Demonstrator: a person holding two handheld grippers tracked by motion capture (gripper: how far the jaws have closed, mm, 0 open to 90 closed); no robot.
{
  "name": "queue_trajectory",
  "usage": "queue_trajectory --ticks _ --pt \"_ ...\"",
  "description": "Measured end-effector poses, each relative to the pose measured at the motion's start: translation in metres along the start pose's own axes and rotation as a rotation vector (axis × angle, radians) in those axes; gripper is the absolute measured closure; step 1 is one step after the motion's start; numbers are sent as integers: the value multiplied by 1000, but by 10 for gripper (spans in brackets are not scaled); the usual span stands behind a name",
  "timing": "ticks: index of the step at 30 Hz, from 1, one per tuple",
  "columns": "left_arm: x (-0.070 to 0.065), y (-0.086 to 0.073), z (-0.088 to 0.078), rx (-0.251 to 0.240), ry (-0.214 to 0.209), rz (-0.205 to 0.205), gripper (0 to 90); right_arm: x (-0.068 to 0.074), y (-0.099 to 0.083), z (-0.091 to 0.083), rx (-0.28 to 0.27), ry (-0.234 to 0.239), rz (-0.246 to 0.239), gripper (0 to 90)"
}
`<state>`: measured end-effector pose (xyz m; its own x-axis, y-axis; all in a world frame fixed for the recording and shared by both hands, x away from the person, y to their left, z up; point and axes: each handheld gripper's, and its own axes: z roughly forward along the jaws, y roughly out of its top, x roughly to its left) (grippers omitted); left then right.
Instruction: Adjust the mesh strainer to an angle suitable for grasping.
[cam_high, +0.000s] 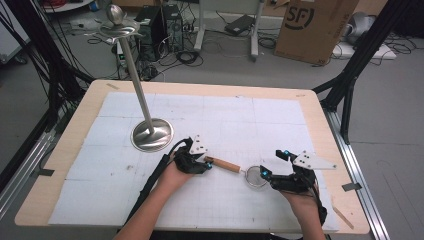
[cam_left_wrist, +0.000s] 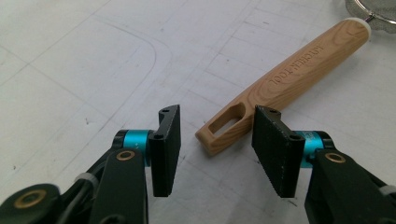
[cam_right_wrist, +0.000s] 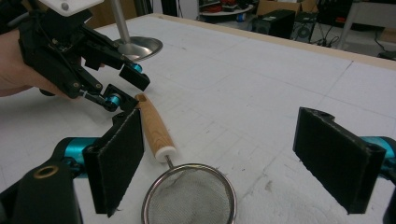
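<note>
Two grippers are seen from the high view flanking a small strainer (cam_high: 248, 174) lying on the white mat (cam_high: 210, 120): the left gripper (cam_high: 206, 162) at its wooden handle's end, the right gripper (cam_high: 272, 163) beside its mesh bowl. A metal stand (cam_high: 151, 134) is set well beyond the strainer.

From the left gripper view, the jaws are held apart — the slotted end of the handle (cam_left_wrist: 280, 88) lies between them, untouched.

From the right gripper view, the jaws are spread wide, with the mesh bowl (cam_right_wrist: 189, 198) between them — contact is not seen.
</note>
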<state>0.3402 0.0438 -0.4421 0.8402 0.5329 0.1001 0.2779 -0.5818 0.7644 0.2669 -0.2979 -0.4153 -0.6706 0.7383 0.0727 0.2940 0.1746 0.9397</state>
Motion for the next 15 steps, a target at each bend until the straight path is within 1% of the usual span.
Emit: queue_trajectory --ticks 2,5,6,9,12,15 --pt "2 -1 -4 -5 -1 -12 483 -1 0 -1 -3 -3 -1 155" --pt "3 -3 -13 -29 -6 -26 455 -1 0 -1 -5 -4 -1 155" --pt "4 -5 -16 -31 -7 -26 442 -1 0 -2 -5 -3 2 155" --pt "6 -11 -28 -61 -7 -49 410 -1 0 -3 -11 -3 -3 155" --pt "10 -18 -41 -86 -11 -55 382 -1 0 -3 -7 -1 2 155" --pt "14 -25 -54 -96 -19 -66 345 0 0 -2 -2 -1 0 155"
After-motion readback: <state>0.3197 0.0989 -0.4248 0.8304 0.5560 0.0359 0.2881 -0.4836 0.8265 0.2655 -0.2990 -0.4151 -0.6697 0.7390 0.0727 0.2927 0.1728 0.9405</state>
